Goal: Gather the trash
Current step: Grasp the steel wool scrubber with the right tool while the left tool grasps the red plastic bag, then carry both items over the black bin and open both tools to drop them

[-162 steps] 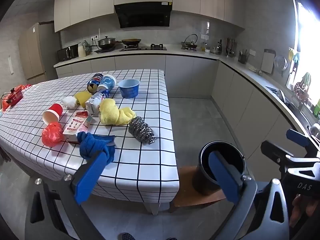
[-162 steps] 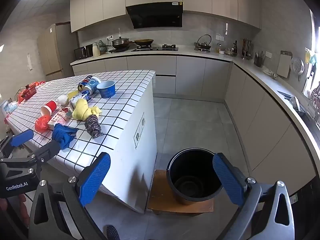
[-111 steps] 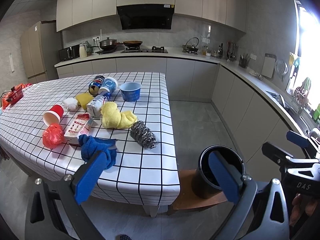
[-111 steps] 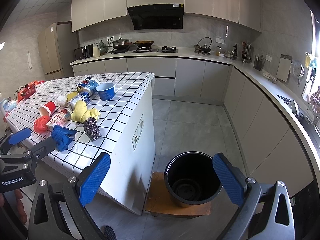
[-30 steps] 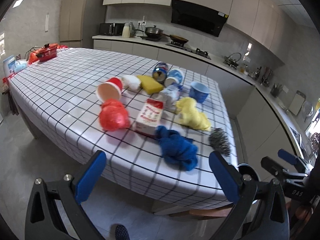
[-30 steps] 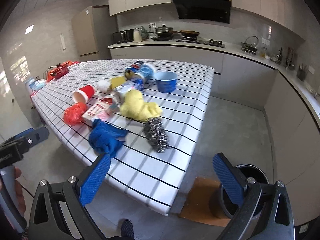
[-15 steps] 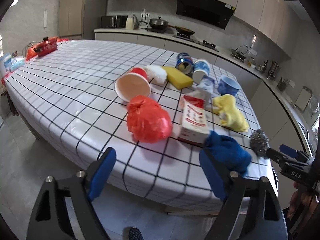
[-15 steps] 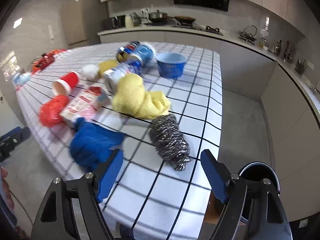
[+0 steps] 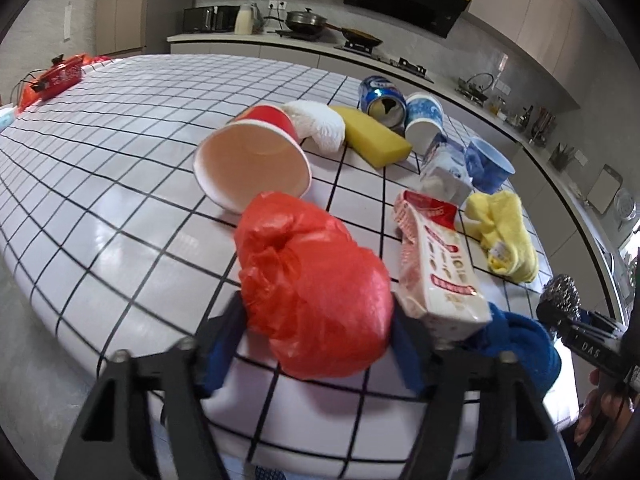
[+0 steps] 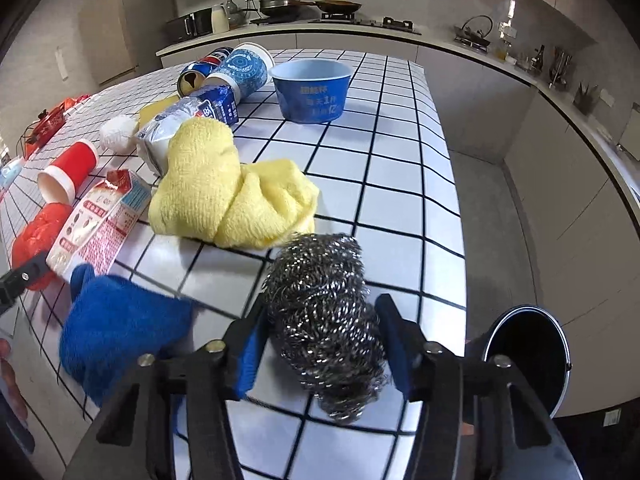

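Left gripper (image 9: 316, 344) had narrowed around the red plastic bag (image 9: 312, 296), pads against both its sides; right gripper (image 10: 324, 350) likewise bracketed the steel wool scourer (image 10: 324, 320), black bin (image 10: 524, 356) off to its right.

Bag (image 9: 316, 292) is crinkled glossy red plastic, scourer (image 10: 324, 320) coarse shiny coiled steel wire, blue rag (image 10: 116, 328) and yellow rag (image 10: 224, 196) soft matt terry cloth, carton (image 9: 440, 272) printed paperboard, red cup (image 9: 256, 160) paper, tablecloth (image 9: 120, 208) smooth glossy.
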